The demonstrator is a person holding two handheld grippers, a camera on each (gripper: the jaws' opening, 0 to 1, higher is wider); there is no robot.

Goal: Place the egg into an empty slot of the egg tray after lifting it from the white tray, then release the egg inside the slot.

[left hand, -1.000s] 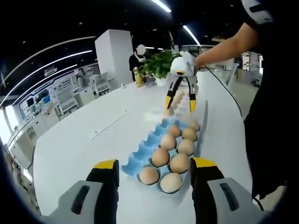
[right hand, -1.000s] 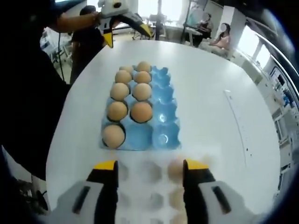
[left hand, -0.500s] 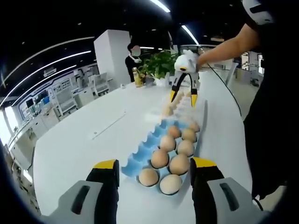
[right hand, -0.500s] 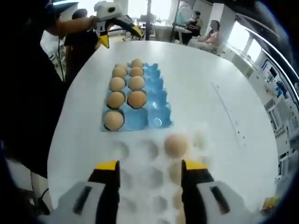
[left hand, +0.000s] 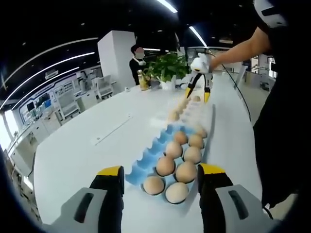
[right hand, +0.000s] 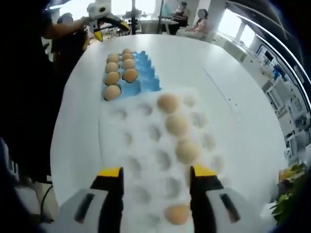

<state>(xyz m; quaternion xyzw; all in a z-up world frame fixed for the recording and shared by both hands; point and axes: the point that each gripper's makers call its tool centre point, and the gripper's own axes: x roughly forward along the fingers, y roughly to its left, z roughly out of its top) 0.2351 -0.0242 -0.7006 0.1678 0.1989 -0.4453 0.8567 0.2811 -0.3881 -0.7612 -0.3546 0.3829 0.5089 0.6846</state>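
Fingers of right gripper [right hand: 150,175] apart, empty, over white tray [right hand: 141,160]; left gripper [left hand: 159,174] likewise, near egg tray [left hand: 146,162].

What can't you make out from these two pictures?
- Right gripper view: the white tray washes into the white table, so its edges and slots blur.
- Right gripper view: the egg nearest the camera is partly behind a jaw.
- Left gripper view: the blue tray hides its own empty slots' depth.

I count seven eggs [right hand: 120,71] in one blue egg tray [right hand: 146,77]; four eggs on one white tray [right hand: 146,145].
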